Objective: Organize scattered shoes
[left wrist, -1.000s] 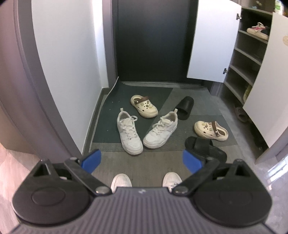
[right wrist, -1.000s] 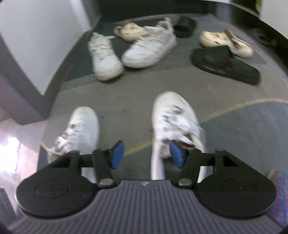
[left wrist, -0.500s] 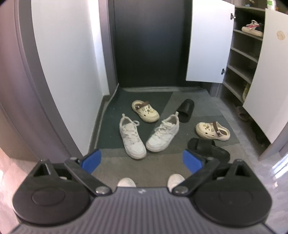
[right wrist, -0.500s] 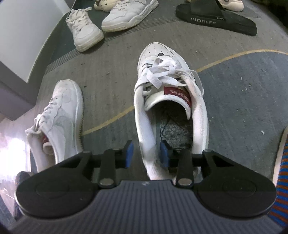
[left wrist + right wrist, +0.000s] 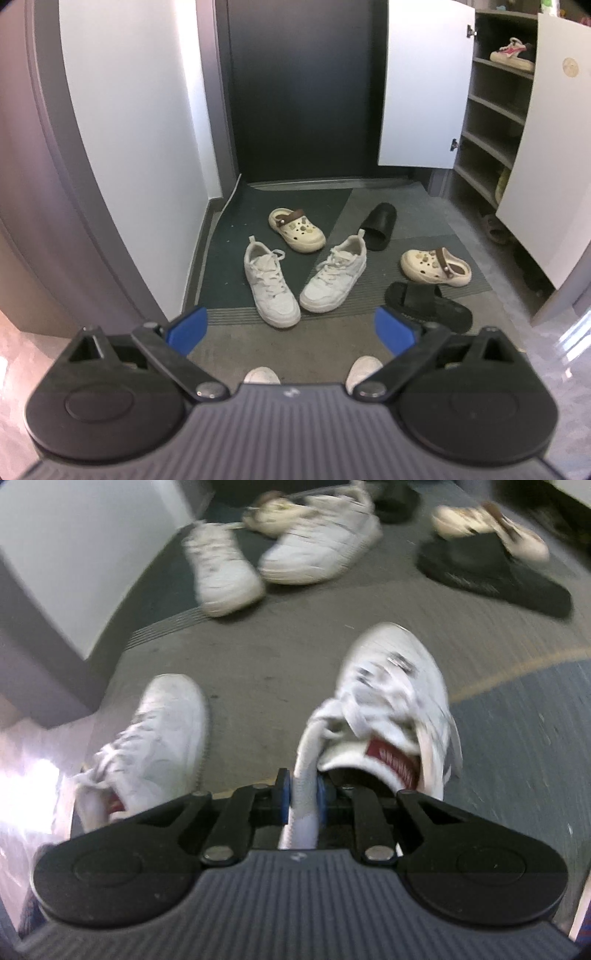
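Entryway floor (image 5: pixel 332 343): grey carpet with a darker green mat against a dark door (image 5: pixel 299 92); white wall on the left.
Shoe cabinet (image 5: pixel 491 122): at right, both white doors swung open, grey shelves; a pink-and-white shoe (image 5: pixel 511 55) sits on an upper shelf.
Left tool (image 5: pixel 291 328): blue pads wide apart, nothing between them, held above the floor and looking over the scattered shoes.
Right tool (image 5: pixel 303 794): pads drawn together and clamped on the inner collar wall of the near white sneaker (image 5: pixel 391 701), at its heel opening; picture is motion-blurred.
Near white sneaker: toe points away from the camera, red label on the tongue, laces loose; whether its sole is touching the carpet cannot be told.
Matching white sneaker (image 5: pixel 159 734): lies on the carpet to the left, well apart from the clamped one.
Laced white pair (image 5: pixel 303 280): on the mat's edge, toes angled toward each other and nearly touching.
Cream clog, far (image 5: pixel 297 229): on the green mat behind the laced pair.
Cream clog, right (image 5: pixel 436 266): near the cabinet, just behind a black slide (image 5: pixel 428 302).
Second black slide (image 5: pixel 378 225): further back, beside the heel of the right laced sneaker.
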Demonstrator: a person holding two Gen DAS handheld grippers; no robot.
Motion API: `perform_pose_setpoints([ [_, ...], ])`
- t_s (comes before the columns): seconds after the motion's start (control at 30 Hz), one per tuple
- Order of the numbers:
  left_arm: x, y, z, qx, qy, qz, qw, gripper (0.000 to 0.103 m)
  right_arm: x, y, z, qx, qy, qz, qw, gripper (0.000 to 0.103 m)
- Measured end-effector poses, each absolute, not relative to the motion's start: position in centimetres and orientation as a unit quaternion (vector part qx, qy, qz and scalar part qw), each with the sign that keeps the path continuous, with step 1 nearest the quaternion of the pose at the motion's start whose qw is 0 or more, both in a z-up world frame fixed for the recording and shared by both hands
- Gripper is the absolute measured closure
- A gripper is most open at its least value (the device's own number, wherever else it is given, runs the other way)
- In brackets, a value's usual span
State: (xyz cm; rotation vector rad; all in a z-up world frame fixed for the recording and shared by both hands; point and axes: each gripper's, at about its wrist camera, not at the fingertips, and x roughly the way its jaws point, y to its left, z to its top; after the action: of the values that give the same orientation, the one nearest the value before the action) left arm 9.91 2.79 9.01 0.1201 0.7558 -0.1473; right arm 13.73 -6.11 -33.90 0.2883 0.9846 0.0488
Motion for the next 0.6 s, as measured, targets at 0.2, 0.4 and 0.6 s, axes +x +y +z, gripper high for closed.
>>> perform_pose_setpoints([
  [0.2, 10.2, 3.6, 9.2, 0.054, 0.364, -0.058, 0.928, 0.004, 13.9, -1.8, -32.8, 0.089, 0.453, 0.100, 0.881, 0.086],
  [0.4, 10.7, 4.5, 9.3, 0.041, 0.366, -0.046, 0.929, 0.004, 13.5, 0.6, -31.5, 0.061, 0.437, 0.190, 0.877, 0.099],
  [0.6, 10.5, 4.8, 9.4, 0.037, 0.362, -0.043, 0.930, 0.004, 13.1, -0.2, -29.2, 0.090, 0.405, 0.150, 0.898, 0.098],
])
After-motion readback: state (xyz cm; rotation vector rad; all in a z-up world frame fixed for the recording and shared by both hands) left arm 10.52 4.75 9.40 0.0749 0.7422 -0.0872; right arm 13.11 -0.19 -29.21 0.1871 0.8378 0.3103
